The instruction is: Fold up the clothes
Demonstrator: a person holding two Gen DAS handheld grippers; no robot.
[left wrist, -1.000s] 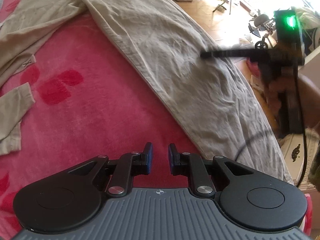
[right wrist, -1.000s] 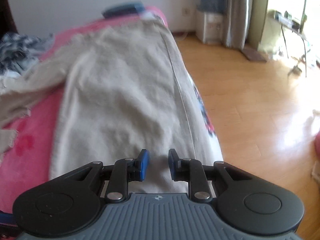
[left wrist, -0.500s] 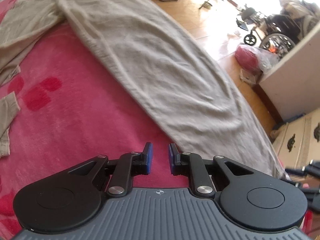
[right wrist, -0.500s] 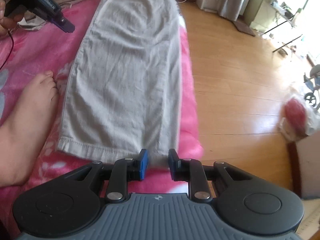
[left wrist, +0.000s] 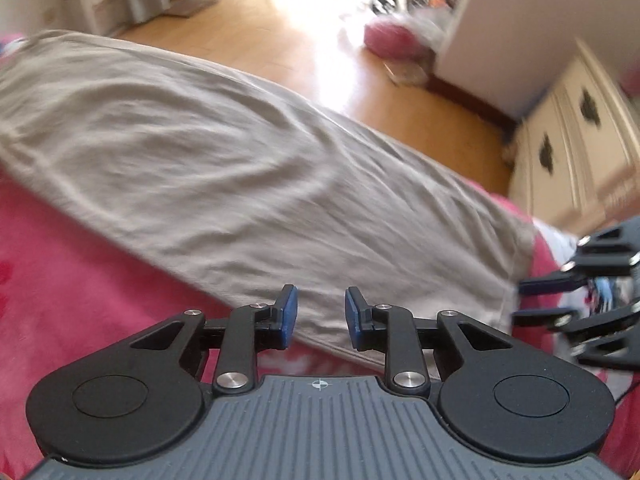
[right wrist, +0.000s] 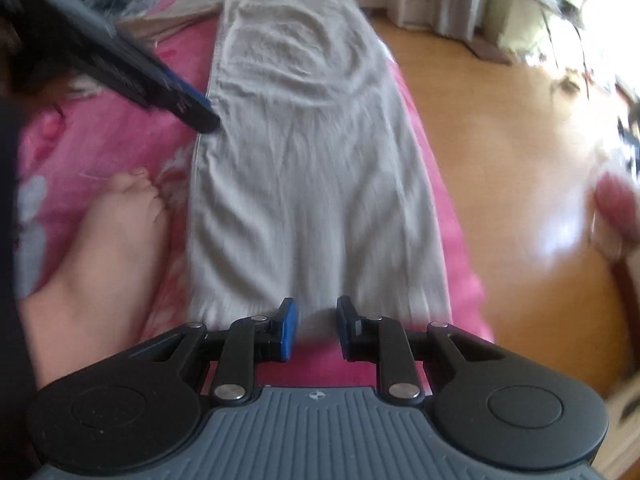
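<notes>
garment: beige trouser leg laid flat along the edge of the pink bedspread; hem end nearest both cameras; wrinkled, one layer visible
left gripper: jaws opening; blue pads apart, nothing pinched between them; hangs over the leg's long edge where fabric meets bedspread; also seen from the right wrist view as a dark blurred bar with its tip at the left edge of the leg, contact unclear
right gripper: pads parted with a narrow gap, not clamped on anything; sits above the hem; whether the pads touch cloth, can't tell; its fingers show at the hem corner in the left view
foot: bare foot on the bedspread, just beside the leg's left edge
surroundings: wooden floor right of the bed; cream cabinet far right in the left view; both frames motion-blurred
</notes>
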